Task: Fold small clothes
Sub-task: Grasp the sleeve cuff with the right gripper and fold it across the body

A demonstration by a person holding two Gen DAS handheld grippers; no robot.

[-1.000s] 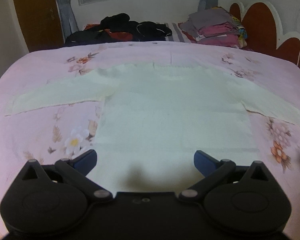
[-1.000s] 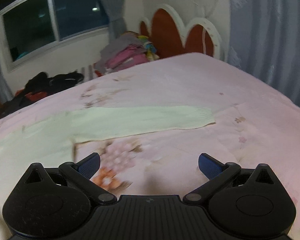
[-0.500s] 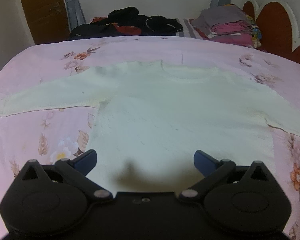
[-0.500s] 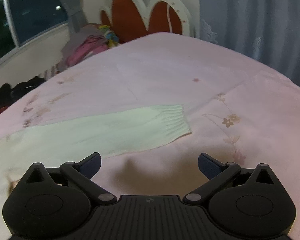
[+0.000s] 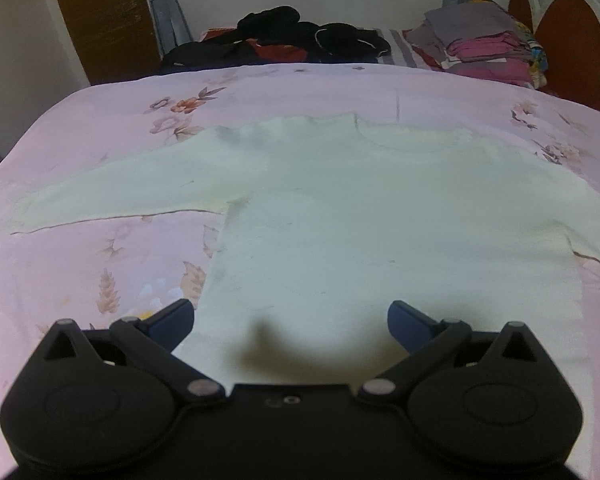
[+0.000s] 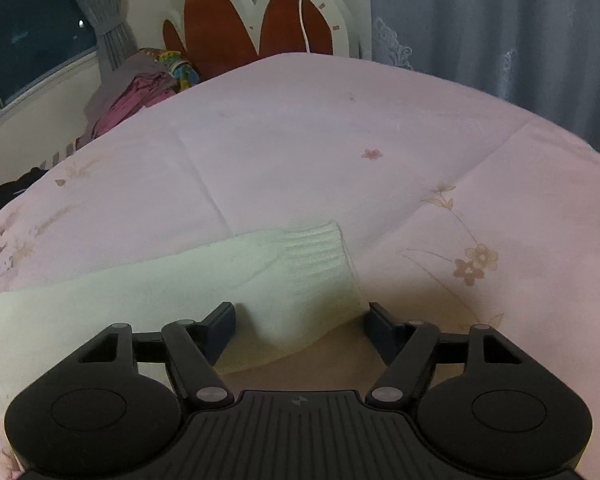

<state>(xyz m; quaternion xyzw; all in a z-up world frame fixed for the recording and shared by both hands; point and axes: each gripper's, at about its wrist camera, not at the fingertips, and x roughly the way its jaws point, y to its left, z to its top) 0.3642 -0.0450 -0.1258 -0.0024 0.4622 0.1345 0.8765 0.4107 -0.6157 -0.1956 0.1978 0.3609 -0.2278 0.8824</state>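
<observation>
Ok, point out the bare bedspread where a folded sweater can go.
Bare: the bedspread between the sleeve cuff and the headboard. Crowded: the spread sweater fills the middle; dark clothes and a folded stack line the far edge.

We see a pale cream knit sweater lying flat and face-up on the bed, hem nearest the left gripper, body straight ahead of it, sleeves spread out to either side. Its ribbed cuff lies between the spread fingers of the right gripper, the sleeve trailing off to that gripper's left.
</observation>
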